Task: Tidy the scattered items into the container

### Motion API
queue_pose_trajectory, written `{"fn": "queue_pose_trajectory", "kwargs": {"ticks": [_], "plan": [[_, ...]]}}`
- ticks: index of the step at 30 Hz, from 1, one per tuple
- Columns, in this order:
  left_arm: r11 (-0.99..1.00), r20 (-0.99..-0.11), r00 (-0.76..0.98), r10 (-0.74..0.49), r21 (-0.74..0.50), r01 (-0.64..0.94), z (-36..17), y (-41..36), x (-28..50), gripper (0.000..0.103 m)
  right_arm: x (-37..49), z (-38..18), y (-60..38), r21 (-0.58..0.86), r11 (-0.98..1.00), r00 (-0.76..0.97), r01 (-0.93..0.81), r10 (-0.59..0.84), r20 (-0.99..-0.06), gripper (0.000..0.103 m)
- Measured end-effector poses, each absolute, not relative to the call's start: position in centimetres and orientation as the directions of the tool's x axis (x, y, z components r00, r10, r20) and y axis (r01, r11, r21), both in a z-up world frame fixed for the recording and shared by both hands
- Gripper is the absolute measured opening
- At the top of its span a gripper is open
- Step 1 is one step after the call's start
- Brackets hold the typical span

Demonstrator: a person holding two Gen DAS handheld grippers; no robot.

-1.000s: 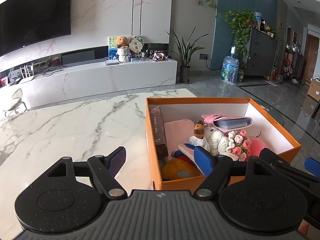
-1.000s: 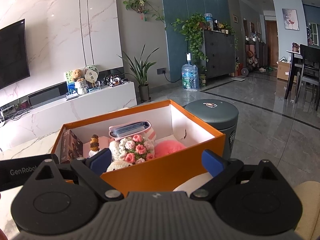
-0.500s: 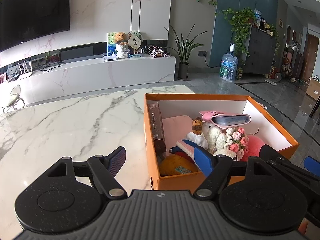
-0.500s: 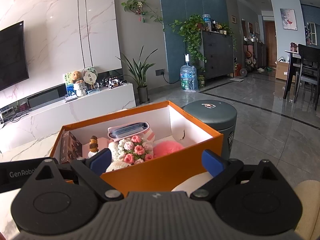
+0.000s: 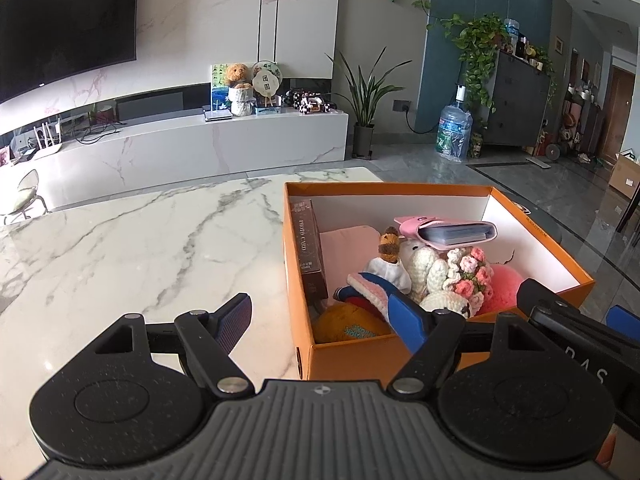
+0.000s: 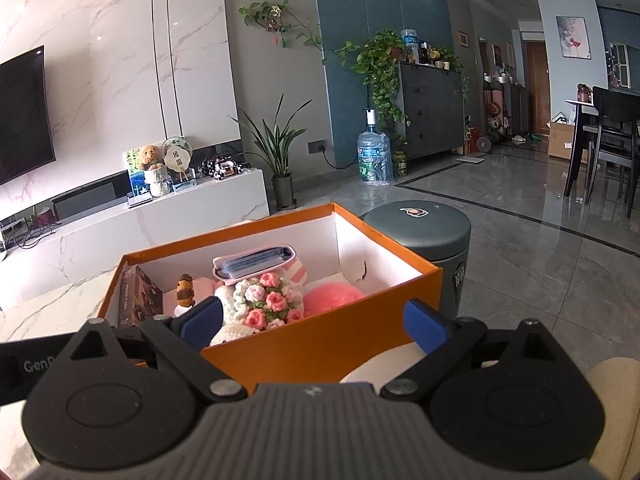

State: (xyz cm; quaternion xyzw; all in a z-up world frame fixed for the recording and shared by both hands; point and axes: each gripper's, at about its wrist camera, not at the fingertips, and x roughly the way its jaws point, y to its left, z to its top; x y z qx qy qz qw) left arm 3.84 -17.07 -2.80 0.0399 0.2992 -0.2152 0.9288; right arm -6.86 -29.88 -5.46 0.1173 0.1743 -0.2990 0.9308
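The orange box [image 5: 400,354] is sitting at the right-hand end of the marble table [image 5: 140,248], close to its near edge, and to the box's left the tabletop is lying bare all the way across to the far edge. Off the table's end a round dark stool [image 6: 424,228] is standing just beside the box, with open grey floor running away behind it.

Inside the box, a brown card box [image 5: 308,244] is leaning against the left wall, a pink card wallet [image 5: 452,232] is resting on top of the heap, and a crocheted bouquet [image 5: 472,272], a small bear doll [image 5: 390,254], a pink fluffy ball [image 5: 502,288] and an orange-yellow knitted piece [image 5: 348,324] are crowding the floor of it.

The left gripper [image 5: 320,316] is hovering over the box's near left corner, fingers spread wide and gripping nothing. The right gripper [image 6: 312,322] is hanging before the near wall, likewise spread and empty.

Compared with a second ago, nothing is shifting: both grippers are keeping their places and the box's contents are lying just as they were.
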Motion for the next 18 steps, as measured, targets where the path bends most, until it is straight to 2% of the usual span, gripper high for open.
{"fn": "queue_pose_trajectory", "kwargs": {"ticks": [18], "plan": [[0.916,-0.545,0.76,-0.354,-0.036,0.401,-2.55,-17.03,3.39,0.088,-7.16,-5.26,-29.48,0.116,0.799,0.77,0.59,-0.514,-0.377,0.098]]}}
